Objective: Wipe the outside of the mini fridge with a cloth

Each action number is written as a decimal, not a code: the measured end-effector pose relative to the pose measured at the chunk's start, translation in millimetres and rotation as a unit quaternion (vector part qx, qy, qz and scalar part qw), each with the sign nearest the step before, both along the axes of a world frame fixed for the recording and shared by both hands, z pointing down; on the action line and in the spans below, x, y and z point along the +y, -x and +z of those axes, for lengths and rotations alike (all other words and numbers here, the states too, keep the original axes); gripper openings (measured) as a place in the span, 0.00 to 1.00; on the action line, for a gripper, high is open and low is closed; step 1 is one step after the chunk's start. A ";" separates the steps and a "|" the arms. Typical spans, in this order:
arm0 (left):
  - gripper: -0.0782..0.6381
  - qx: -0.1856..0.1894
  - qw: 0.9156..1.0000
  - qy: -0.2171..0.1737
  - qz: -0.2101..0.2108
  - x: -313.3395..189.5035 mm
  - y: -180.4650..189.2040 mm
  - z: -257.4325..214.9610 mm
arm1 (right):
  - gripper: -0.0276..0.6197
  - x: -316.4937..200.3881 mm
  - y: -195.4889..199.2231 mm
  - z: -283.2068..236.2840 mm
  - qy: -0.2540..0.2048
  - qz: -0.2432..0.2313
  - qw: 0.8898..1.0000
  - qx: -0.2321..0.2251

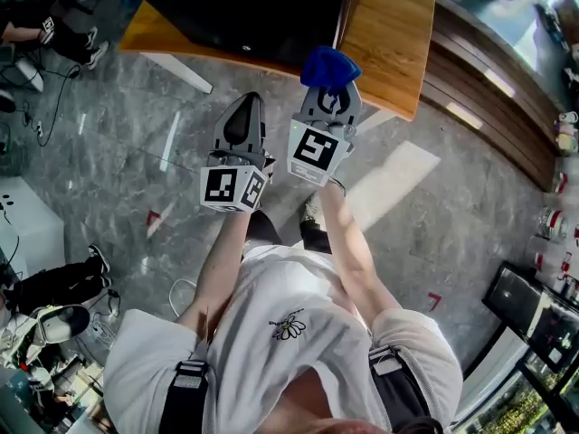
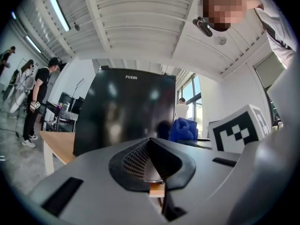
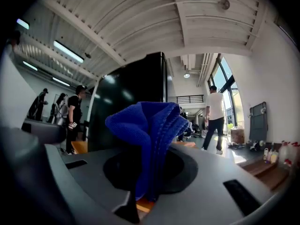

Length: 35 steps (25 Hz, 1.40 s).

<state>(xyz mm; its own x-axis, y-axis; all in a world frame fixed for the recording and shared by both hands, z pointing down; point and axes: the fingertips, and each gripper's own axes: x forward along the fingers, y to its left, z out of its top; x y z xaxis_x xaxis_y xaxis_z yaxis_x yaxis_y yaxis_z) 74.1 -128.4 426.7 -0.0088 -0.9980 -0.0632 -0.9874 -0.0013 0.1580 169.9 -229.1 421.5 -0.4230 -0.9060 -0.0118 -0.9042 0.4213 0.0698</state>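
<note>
Mini fridge (image 1: 244,7) — black, cut off at the top edge — stands on the wooden table (image 1: 398,25) ahead. Both forearms reach forward side by side. The right gripper (image 1: 329,93) pinches the blue cloth (image 1: 329,66), seemingly short of the fridge — the left gripper (image 1: 245,116) is closed on nothing.

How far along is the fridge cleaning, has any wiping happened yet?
Done: the blue cloth is picked up, clamped in the right gripper. In hand: it is held up near the black mini fridge on the wooden table, apparently not touching. The left gripper is shut and empty. Left: seemingly all the wiping; no wiped patch shows.
</note>
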 end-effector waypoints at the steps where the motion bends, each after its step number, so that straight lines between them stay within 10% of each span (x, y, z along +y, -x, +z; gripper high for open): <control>1: 0.12 -0.007 1.000 -0.006 -0.008 3.6 3.7 -10.4 | 0.15 5.4 7.1 -16.7 -0.011 -0.013 1.000 -0.014; 13: 0.12 -0.030 0.991 -0.064 -0.112 95.5 61.3 -118.7 | 0.15 100.5 37.7 -114.6 -0.028 -0.173 0.984 -0.023; 35: 0.12 -0.032 0.985 -0.066 -0.155 141.3 66.6 -130.3 | 0.15 136.7 22.4 -108.3 -0.035 -0.207 0.978 -0.002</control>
